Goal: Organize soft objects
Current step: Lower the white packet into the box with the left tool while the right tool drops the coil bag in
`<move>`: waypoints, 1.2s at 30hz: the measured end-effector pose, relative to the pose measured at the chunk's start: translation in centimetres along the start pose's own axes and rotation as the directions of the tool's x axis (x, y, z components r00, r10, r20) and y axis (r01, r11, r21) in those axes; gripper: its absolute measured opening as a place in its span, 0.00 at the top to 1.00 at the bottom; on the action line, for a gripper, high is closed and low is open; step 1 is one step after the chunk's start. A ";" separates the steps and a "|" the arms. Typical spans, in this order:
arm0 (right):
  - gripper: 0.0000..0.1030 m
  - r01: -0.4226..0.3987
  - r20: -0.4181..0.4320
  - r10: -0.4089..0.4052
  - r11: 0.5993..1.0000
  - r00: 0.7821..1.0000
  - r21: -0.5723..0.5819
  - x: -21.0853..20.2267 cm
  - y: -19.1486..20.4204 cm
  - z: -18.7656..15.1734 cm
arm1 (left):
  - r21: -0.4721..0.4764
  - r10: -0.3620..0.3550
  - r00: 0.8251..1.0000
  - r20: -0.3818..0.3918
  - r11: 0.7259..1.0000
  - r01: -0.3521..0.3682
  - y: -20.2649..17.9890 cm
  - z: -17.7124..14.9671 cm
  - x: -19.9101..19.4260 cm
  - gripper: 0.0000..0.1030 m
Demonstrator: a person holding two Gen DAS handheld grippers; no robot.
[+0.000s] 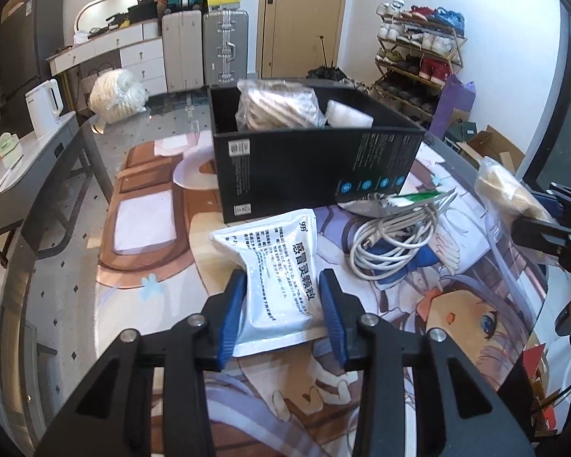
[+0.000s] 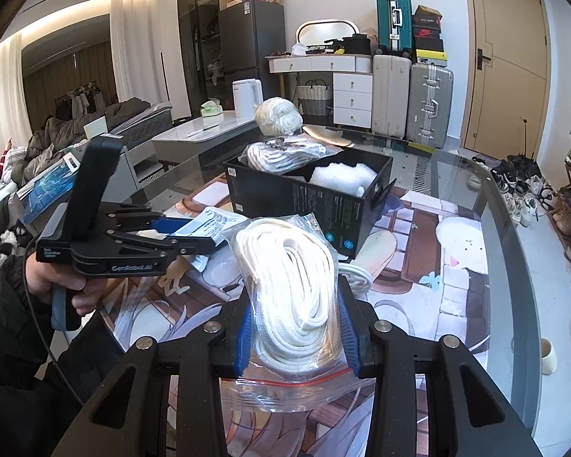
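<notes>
My left gripper [image 1: 283,285] is shut on a white medicine pouch [image 1: 274,262] with printed text, held just above the printed mat, in front of the black box [image 1: 304,175]. My right gripper [image 2: 297,320] is shut on a zip bag of coiled white rope [image 2: 293,278], lifted above the mat; it shows at the right edge of the left wrist view [image 1: 502,190]. The box [image 2: 323,205] holds a bagged rope bundle [image 1: 278,104] and a white plastic packet [image 1: 348,114]. A coiled white cable [image 1: 392,240] lies on the mat right of the pouch.
A bagged cream bundle [image 1: 116,93] sits at the table's far corner. A white kettle [image 1: 45,104] stands on a side table to the left. Suitcases [image 1: 224,51], a dresser and a shoe rack [image 1: 418,57] stand beyond the glass table edge.
</notes>
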State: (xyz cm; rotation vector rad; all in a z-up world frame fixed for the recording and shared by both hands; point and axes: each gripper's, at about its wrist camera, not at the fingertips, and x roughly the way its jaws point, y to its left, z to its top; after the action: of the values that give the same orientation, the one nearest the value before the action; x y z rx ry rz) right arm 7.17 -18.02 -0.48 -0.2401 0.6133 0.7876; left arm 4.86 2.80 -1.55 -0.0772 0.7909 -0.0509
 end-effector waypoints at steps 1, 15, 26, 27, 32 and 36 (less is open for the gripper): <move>0.63 0.004 0.002 -0.004 1.000 1.000 0.003 -0.1 0.0 0.1 | -0.003 0.000 1.000 0.006 1.000 0.000 0.1 0.0 -0.3 0.64; 0.63 0.049 0.032 -0.051 0.997 0.998 0.056 -0.1 -0.1 2.9 | -0.037 0.008 0.987 0.160 0.999 -0.002 1.6 2.8 -5.5 0.63; 0.63 0.075 0.021 -0.076 0.995 0.997 0.066 1.7 -1.5 7.2 | -0.009 0.010 0.980 0.199 1.000 -0.008 2.4 7.7 -5.5 0.63; 0.63 0.077 0.022 -0.079 0.995 0.997 0.067 2.0 -1.6 7.5 | -0.005 0.009 0.980 0.198 1.000 -0.008 2.5 8.3 -5.2 0.63; 0.63 0.073 0.010 -0.074 0.996 0.997 0.058 3.9 -2.5 9.8 | 0.013 -0.001 0.982 0.190 1.000 -0.001 2.7 10.3 -3.4 0.63; 0.63 0.074 -0.009 -0.074 0.996 0.997 0.048 5.5 -3.2 11.2 | 0.031 -0.012 0.985 0.175 0.999 0.007 2.8 12.2 -1.5 0.63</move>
State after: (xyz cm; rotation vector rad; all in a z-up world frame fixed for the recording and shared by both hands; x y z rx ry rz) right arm 17.25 -12.26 5.17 -0.2205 0.6262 0.7002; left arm 12.49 6.35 7.81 -0.0560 0.6139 -0.0642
